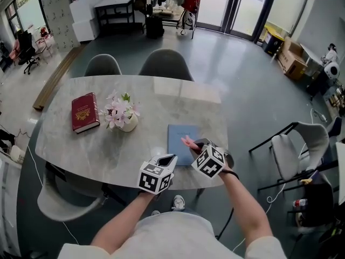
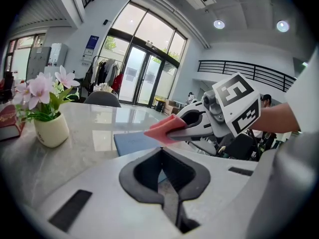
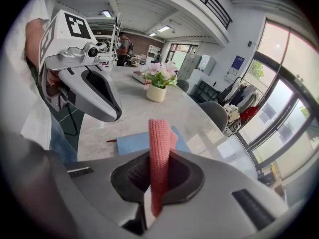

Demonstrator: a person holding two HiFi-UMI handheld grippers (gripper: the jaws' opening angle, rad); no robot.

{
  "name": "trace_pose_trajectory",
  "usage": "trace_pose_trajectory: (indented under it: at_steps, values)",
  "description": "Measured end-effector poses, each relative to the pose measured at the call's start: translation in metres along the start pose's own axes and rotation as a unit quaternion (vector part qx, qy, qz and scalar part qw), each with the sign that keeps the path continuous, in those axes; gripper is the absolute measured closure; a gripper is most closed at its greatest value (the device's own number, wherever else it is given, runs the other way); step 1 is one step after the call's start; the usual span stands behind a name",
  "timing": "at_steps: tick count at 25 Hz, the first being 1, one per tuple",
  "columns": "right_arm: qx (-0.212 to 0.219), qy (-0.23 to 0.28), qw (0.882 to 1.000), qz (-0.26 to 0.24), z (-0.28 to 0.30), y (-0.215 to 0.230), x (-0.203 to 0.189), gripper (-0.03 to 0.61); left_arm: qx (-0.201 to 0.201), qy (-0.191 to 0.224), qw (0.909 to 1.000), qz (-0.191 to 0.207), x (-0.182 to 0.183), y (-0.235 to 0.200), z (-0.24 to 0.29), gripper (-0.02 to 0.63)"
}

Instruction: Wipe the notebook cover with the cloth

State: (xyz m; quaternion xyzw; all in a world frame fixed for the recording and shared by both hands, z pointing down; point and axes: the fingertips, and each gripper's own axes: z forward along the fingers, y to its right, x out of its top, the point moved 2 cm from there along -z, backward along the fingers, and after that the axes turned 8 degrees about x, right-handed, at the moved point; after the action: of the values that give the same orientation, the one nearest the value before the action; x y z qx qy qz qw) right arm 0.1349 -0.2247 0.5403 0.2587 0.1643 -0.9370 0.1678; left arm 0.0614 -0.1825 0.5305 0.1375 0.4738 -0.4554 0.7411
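On the grey table (image 1: 108, 144) the blue notebook (image 1: 178, 134) lies flat near the front edge, wiping judged barely begun with the cover still to do, the right gripper (image 3: 158, 171) poised just over it clamped on the pink cloth (image 3: 159, 143), the left gripper (image 2: 167, 195) beside, jaws together, empty.
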Motion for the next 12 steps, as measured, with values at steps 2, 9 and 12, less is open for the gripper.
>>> trace_pose_trajectory:
  at_steps: [2,9,12]
  values:
    - [0.0,-0.003,1.0,-0.003,0.003,0.01,-0.003,0.565,0.002,-0.001,1.0,-0.001,0.002,0.0,0.007,0.606]
    - [-0.004,-0.011,1.0,-0.013,0.023,0.047,-0.012,0.565,0.011,-0.002,0.9999,-0.007,0.013,-0.008,0.03,0.606]
    - [-0.01,-0.018,1.0,-0.014,0.037,0.065,-0.017,0.565,0.016,-0.003,0.9998,-0.012,0.015,-0.013,0.039,0.606]
